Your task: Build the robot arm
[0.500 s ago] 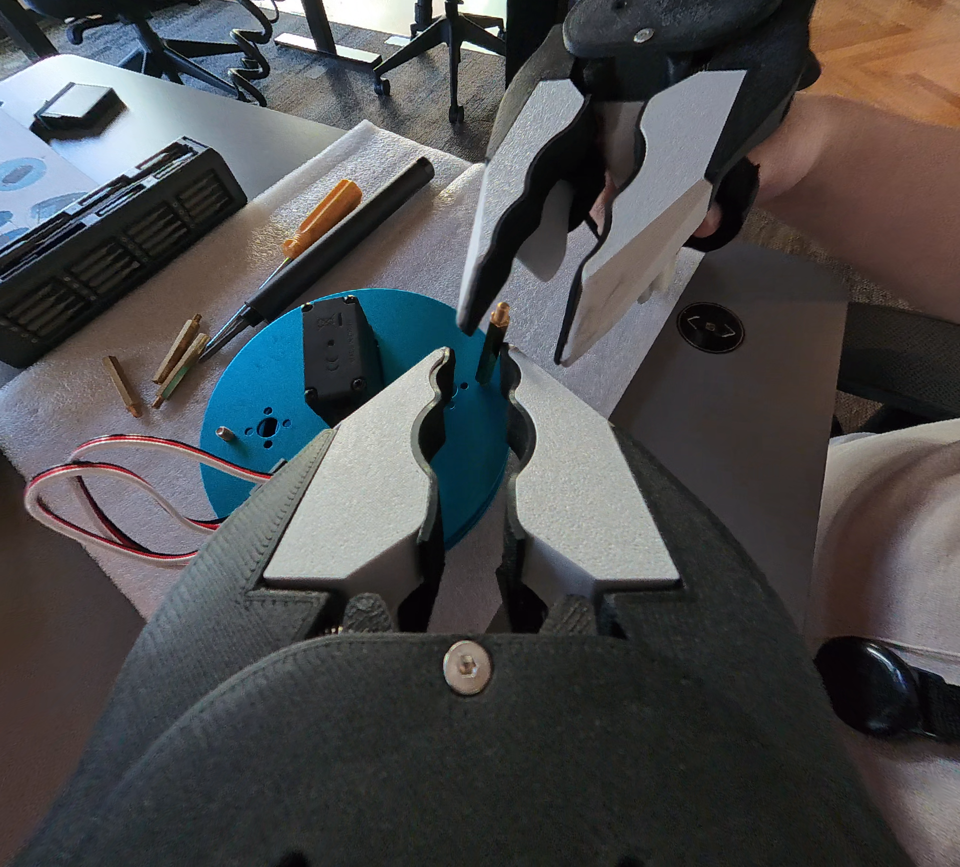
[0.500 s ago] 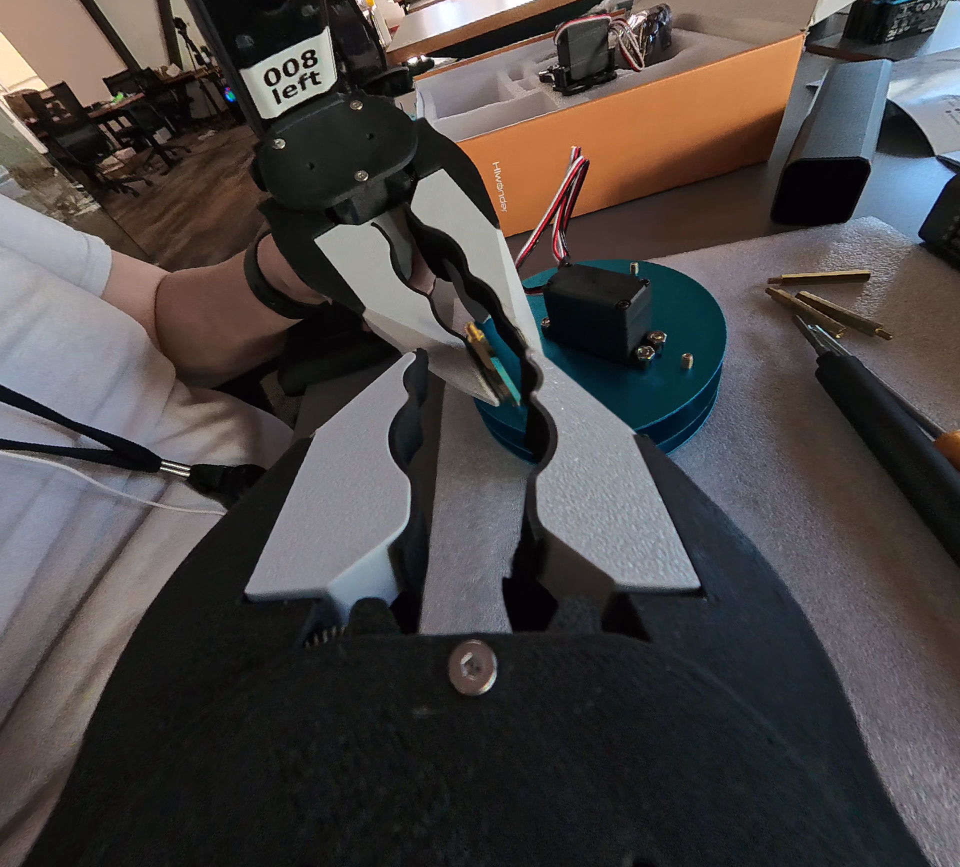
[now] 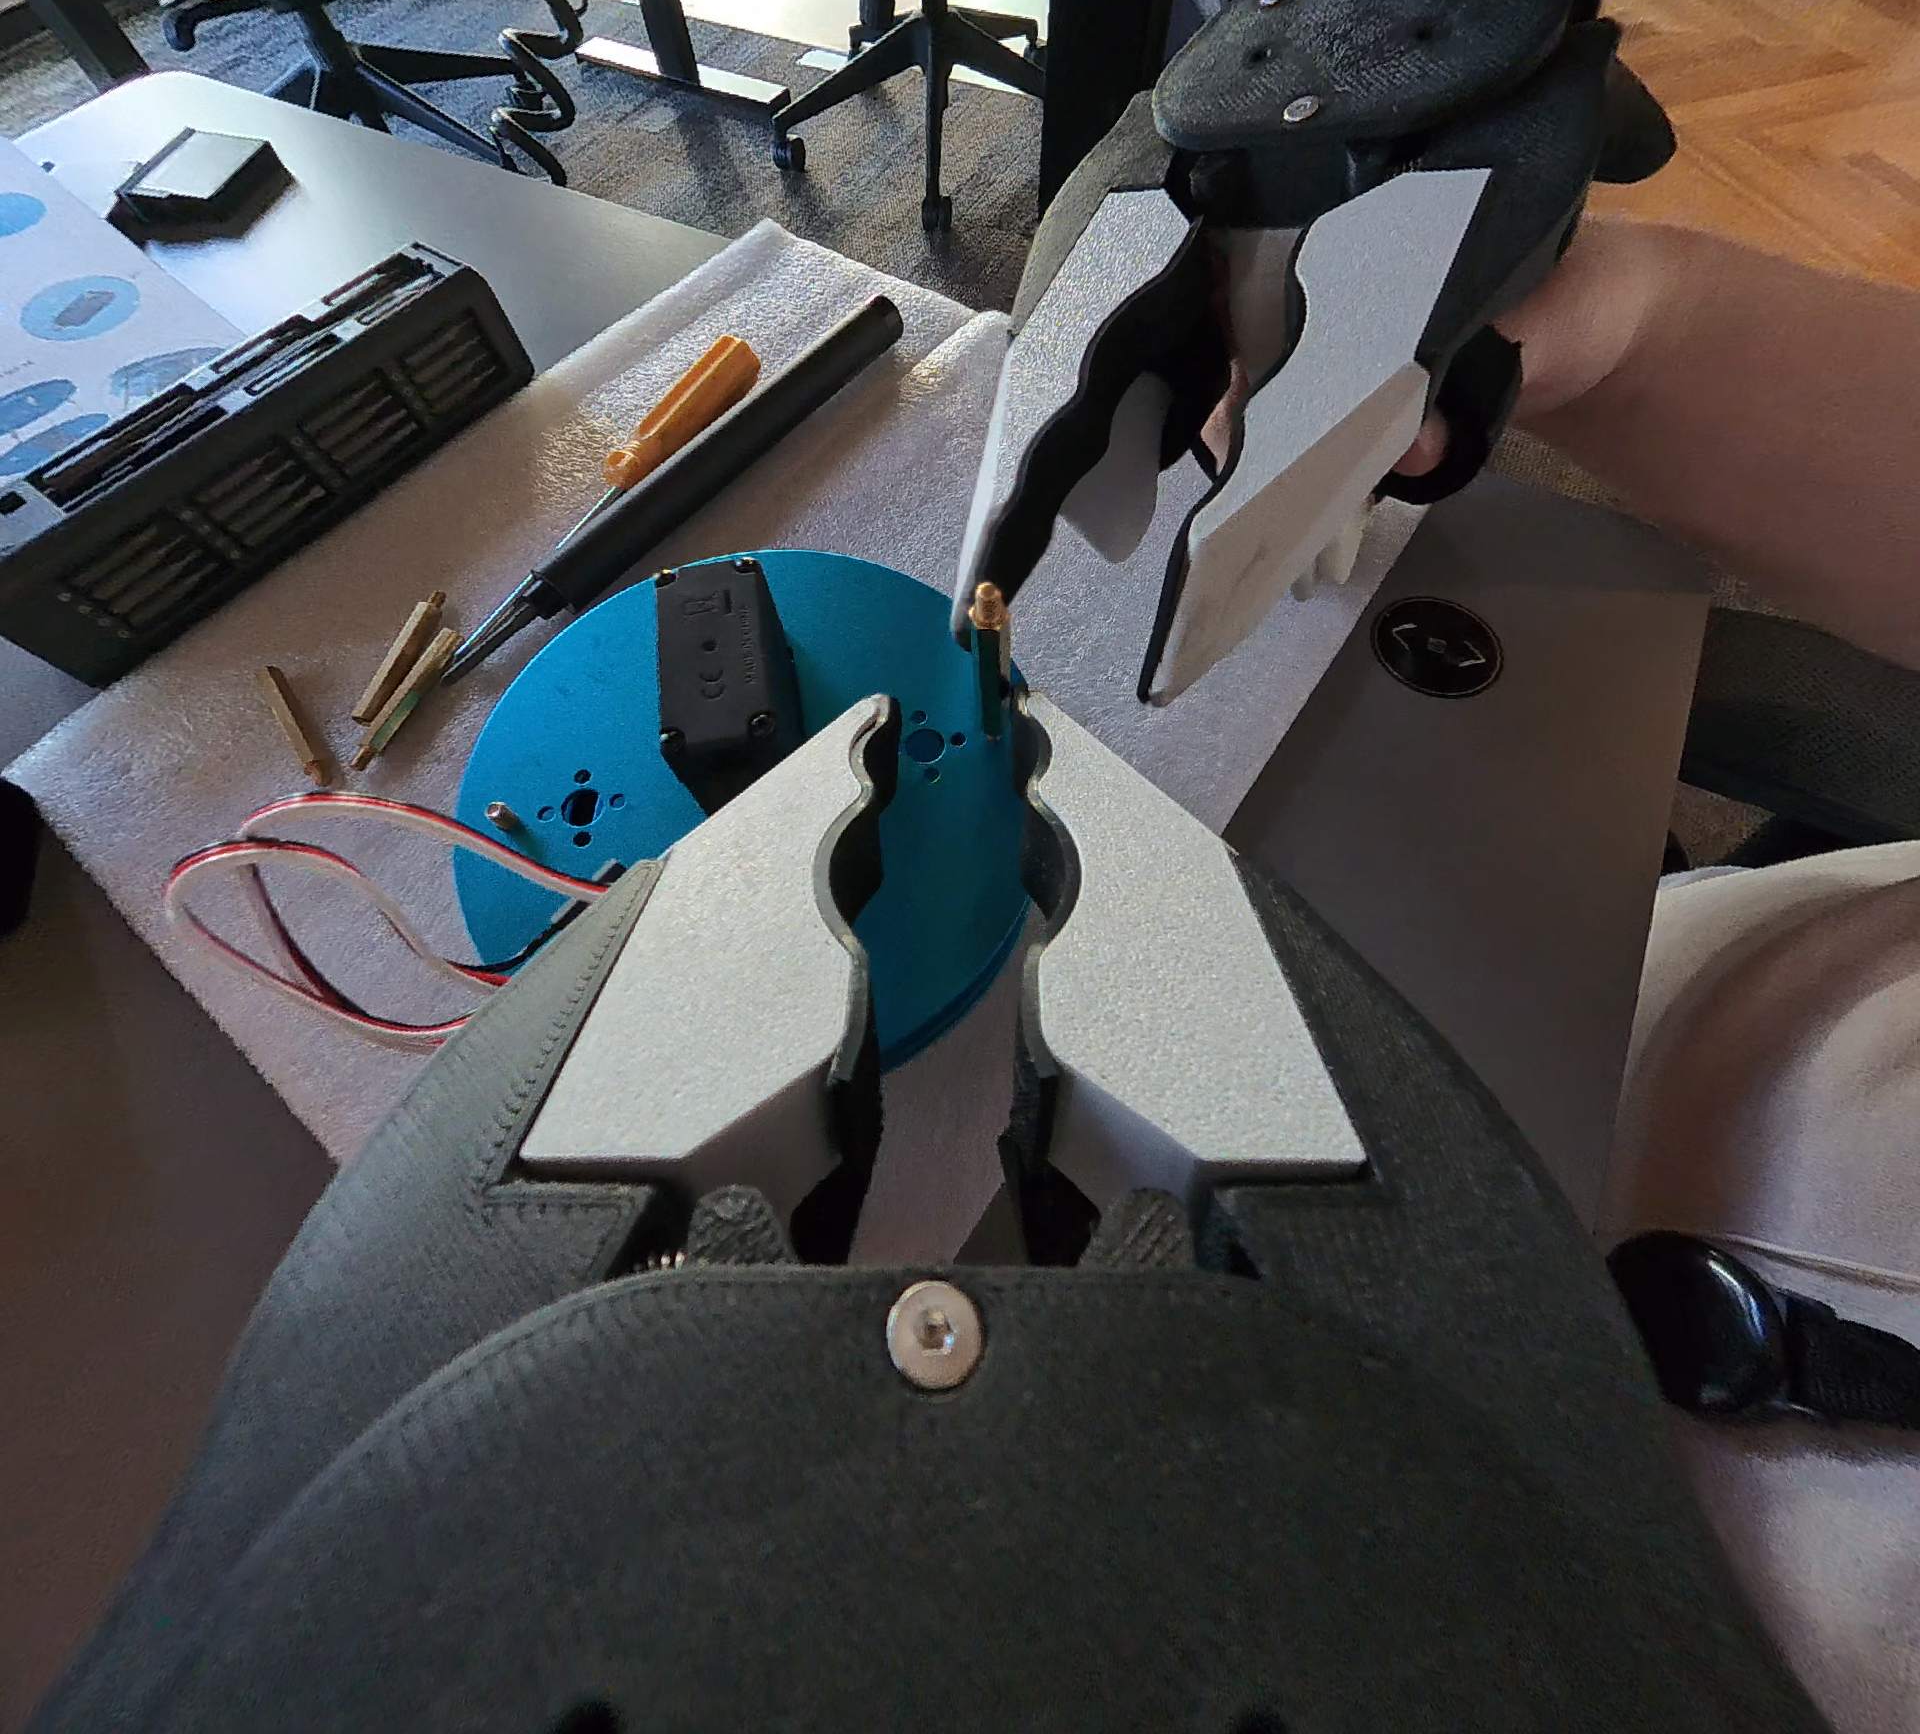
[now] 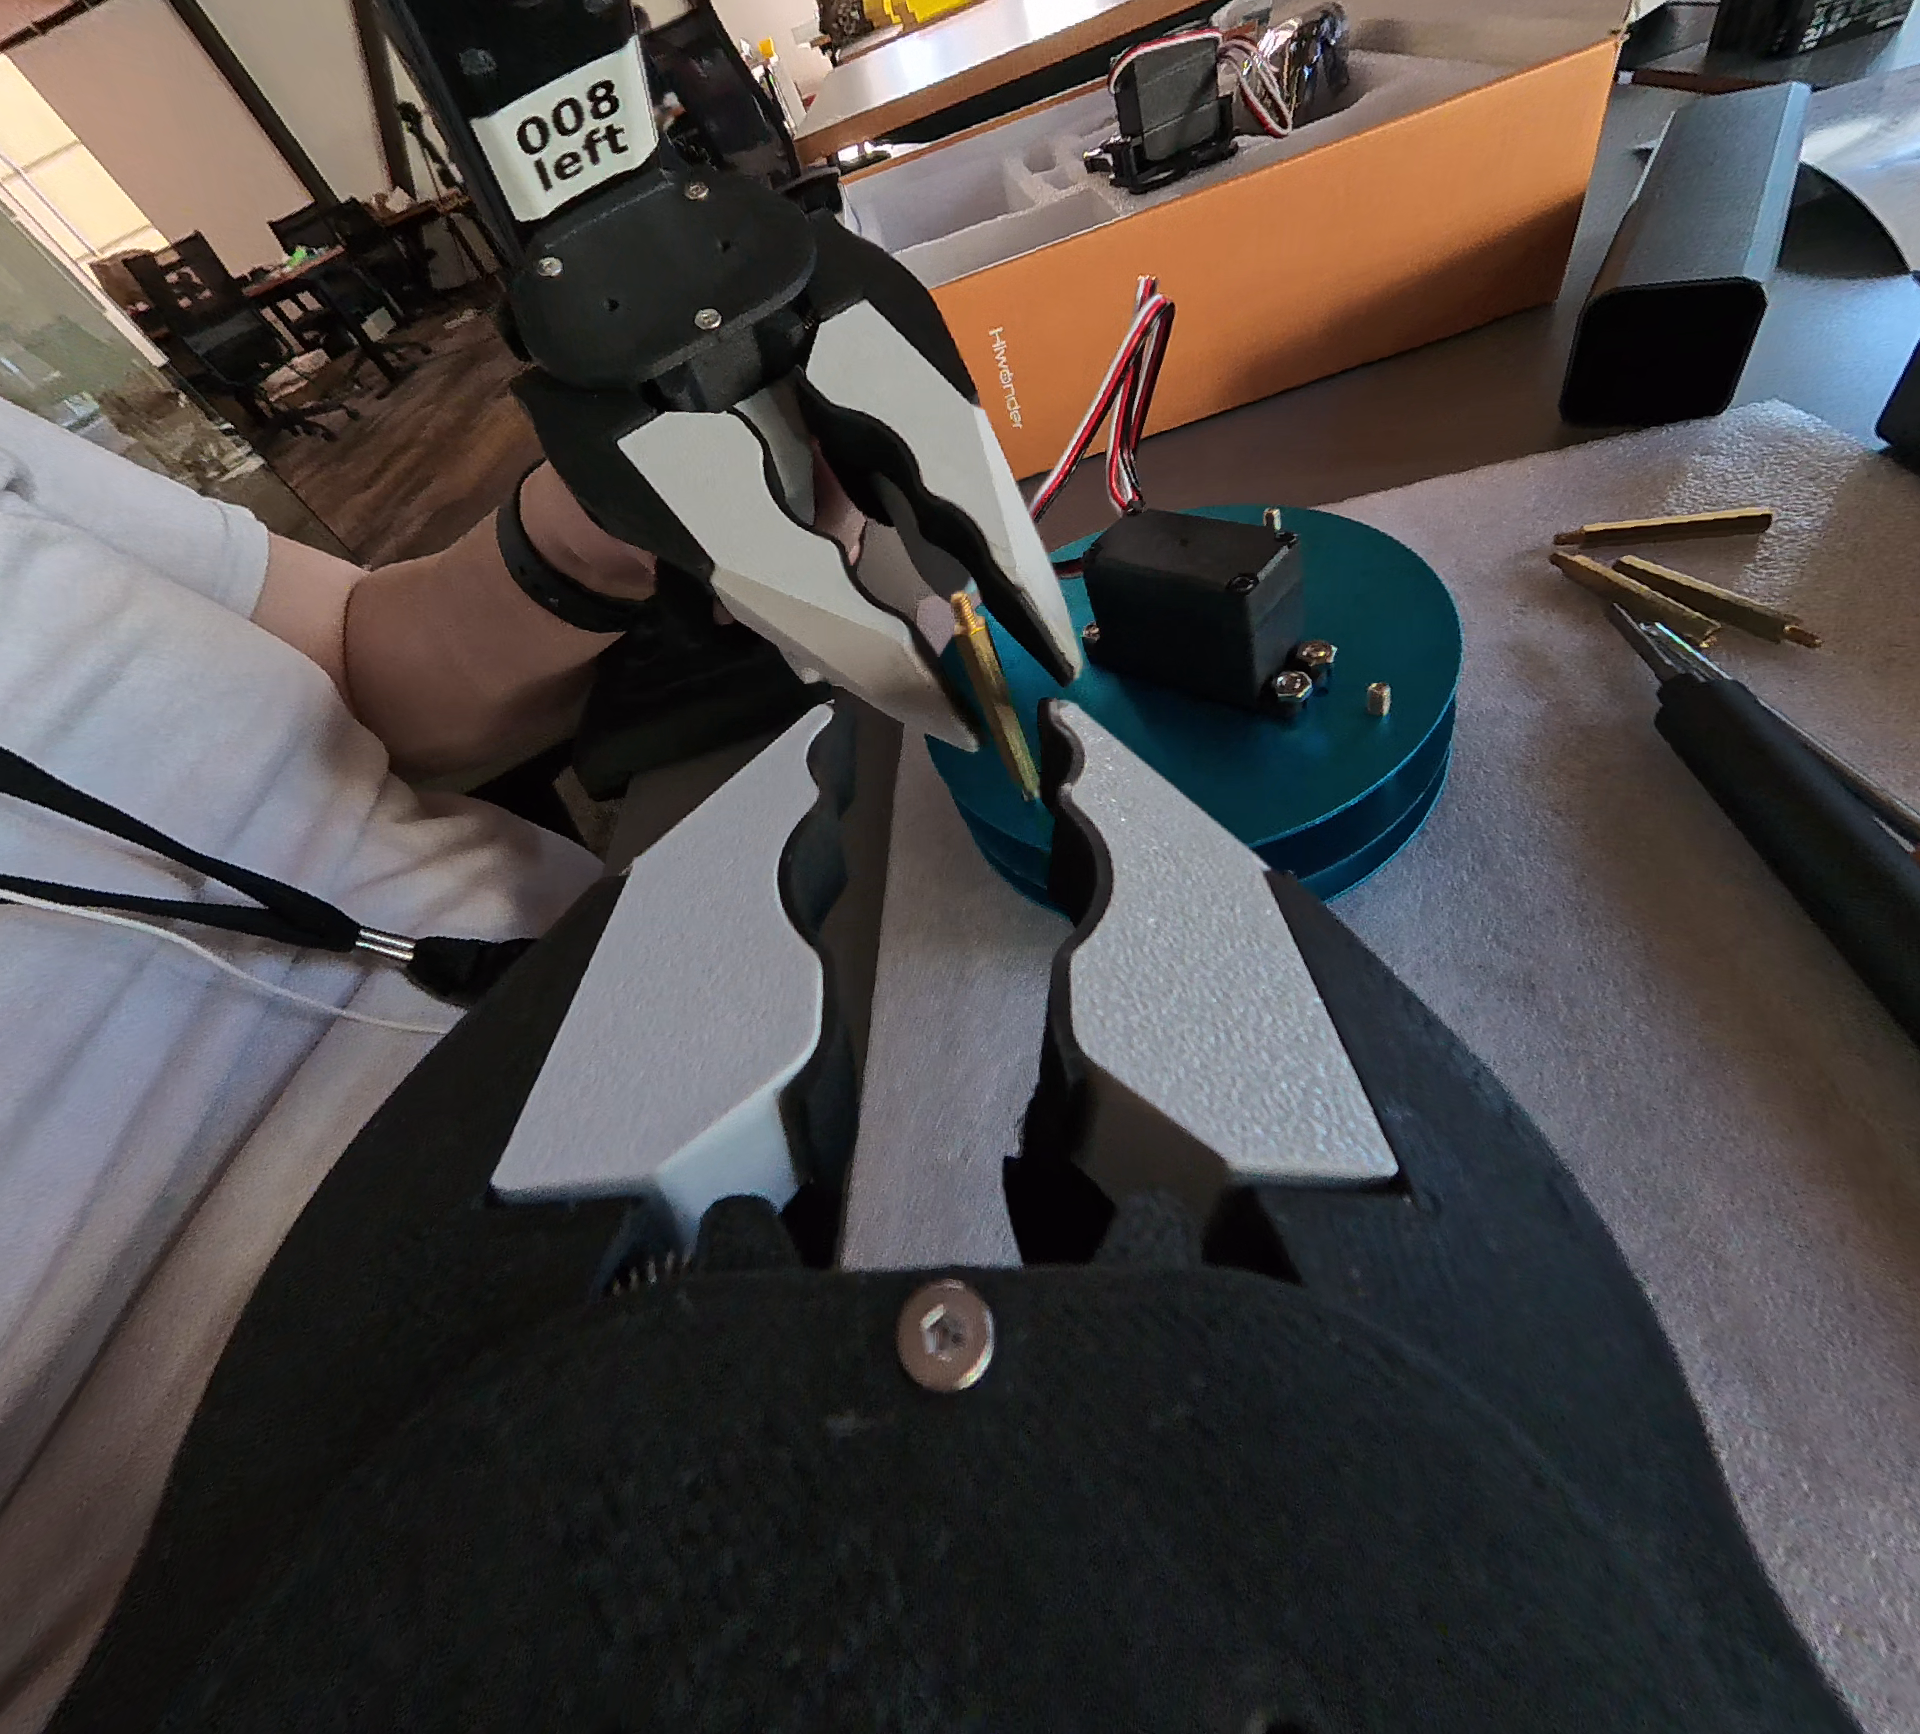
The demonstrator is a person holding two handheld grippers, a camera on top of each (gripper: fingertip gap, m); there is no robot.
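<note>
Upright, brass standoff on blue disc — both grippers parted beside it.

A slim brass standoff stands nearly upright at mid-frame on the edge of a round blue disc, which lies flat, carrying a black servo.

Brass standoff, blue disc, black servo
</note>
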